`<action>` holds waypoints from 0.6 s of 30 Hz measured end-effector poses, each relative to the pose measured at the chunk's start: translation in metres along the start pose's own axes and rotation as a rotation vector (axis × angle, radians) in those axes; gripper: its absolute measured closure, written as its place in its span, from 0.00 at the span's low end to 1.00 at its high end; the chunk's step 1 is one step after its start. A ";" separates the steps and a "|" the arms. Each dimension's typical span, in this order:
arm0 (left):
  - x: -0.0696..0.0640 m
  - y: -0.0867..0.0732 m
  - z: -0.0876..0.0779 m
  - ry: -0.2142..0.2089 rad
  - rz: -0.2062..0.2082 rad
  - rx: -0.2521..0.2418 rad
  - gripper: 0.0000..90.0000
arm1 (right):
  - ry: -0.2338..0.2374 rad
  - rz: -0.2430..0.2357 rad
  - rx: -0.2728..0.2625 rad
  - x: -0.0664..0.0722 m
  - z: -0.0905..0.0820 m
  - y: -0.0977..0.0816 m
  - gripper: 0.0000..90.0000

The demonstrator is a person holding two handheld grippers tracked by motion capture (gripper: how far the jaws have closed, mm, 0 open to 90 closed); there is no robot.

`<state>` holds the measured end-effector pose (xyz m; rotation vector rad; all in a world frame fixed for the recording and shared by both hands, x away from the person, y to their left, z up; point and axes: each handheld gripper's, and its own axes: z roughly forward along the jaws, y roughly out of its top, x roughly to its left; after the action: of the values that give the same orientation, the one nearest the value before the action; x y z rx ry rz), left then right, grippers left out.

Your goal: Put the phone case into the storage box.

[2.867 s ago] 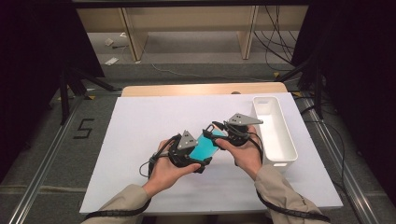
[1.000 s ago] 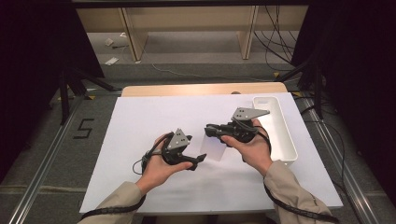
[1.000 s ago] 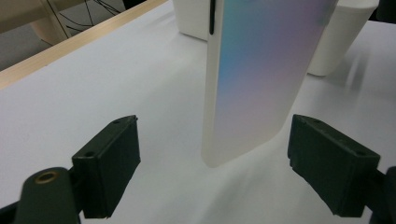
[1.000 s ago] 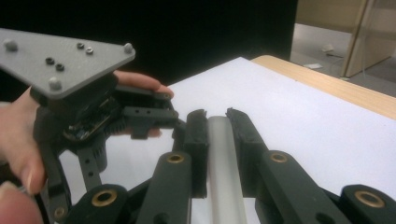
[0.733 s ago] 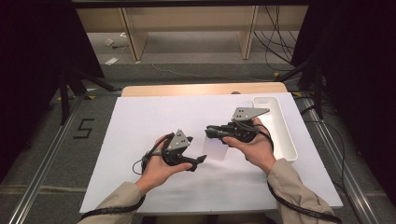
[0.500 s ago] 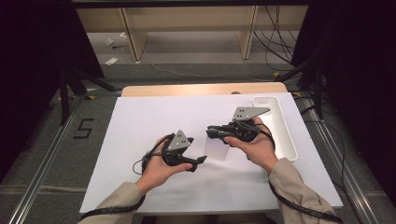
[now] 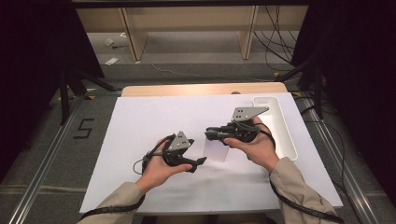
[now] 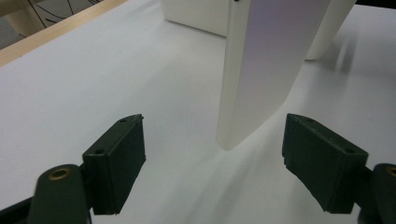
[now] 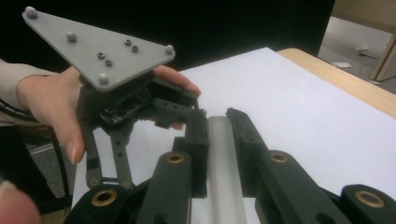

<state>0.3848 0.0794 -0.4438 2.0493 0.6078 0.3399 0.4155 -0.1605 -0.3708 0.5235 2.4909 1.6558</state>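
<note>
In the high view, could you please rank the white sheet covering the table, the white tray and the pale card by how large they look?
1. White sheet, by far the largest.
2. White tray, long and narrow at the sheet's right edge.
3. Pale card, smallest, hanging from the right gripper, so slightly nearer the camera than the others.

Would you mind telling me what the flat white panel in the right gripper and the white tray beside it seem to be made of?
White panel: likely smooth plastic; it hangs stiff and flat with a soft sheen and rounded corner. White tray: apparently moulded matte plastic, with rounded rim and even colour. Right gripper clamps the panel's top edge.
</note>
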 end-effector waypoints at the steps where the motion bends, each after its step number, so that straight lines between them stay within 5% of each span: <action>1: 0.001 -0.001 0.001 -0.001 0.001 0.002 0.23 | 0.002 -0.002 0.000 0.000 0.000 0.000 0.89; 18: 0.000 -0.004 0.006 -0.059 0.020 0.001 0.26 | 0.045 -0.003 0.006 0.002 0.004 0.000 0.89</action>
<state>0.3868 0.0772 -0.4499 2.0602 0.5518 0.2892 0.4145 -0.1563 -0.3724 0.4880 2.5279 1.6774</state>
